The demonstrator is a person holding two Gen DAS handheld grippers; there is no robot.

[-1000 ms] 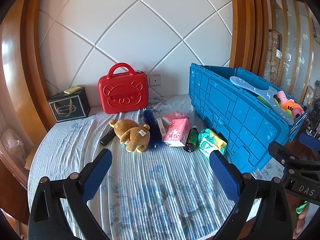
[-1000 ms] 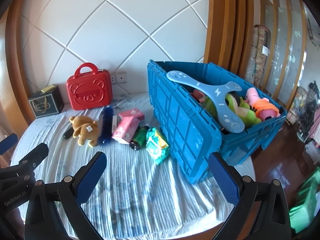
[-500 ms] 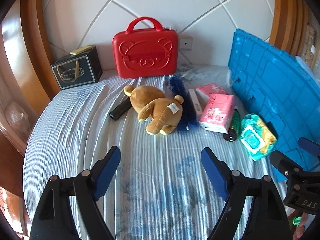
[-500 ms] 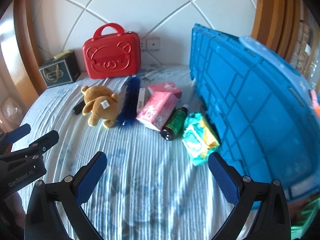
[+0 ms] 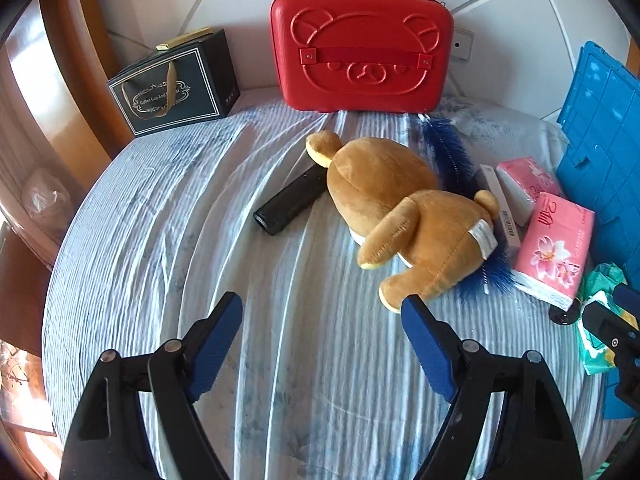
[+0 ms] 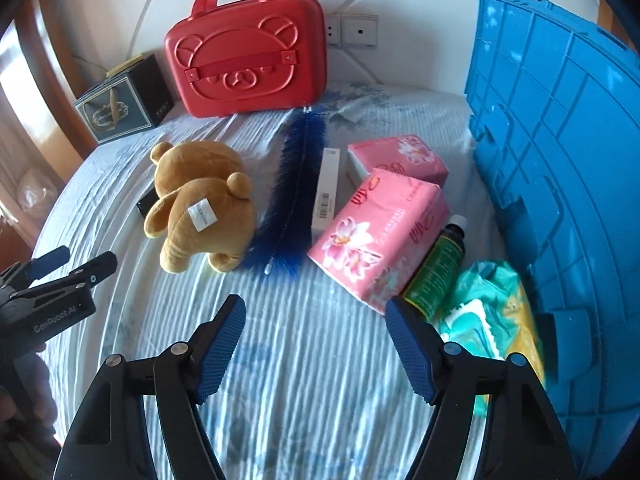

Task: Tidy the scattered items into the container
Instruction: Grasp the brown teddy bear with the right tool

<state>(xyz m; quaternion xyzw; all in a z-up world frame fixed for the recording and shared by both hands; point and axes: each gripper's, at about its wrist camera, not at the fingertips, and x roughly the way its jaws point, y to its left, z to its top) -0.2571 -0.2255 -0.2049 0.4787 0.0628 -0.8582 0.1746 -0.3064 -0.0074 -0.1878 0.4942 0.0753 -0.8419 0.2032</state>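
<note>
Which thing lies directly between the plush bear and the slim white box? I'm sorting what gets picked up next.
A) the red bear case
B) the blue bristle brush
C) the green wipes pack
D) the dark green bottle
B: in the right wrist view the blue bristle brush stretches along the bed between the plush bear and the slim white box.

Count of things on the striped bedcover

One brown plush bear (image 6: pixel 202 210), one blue bottle brush (image 6: pixel 290 196), two pink tissue packs (image 6: pixel 380 236) (image 6: pixel 400 156), one slim white box (image 6: pixel 328 190), one dark green-labelled bottle (image 6: pixel 438 268), one green wet-wipe pack (image 6: pixel 494 312) and one black tube (image 5: pixel 290 202) lie scattered; one blue crate (image 6: pixel 560 184), one red bear-faced case (image 6: pixel 248 52) and one dark gift box (image 5: pixel 174 84) stand at the edges; two grippers, left (image 5: pixel 322 332) and right (image 6: pixel 316 334), are in view.
</note>
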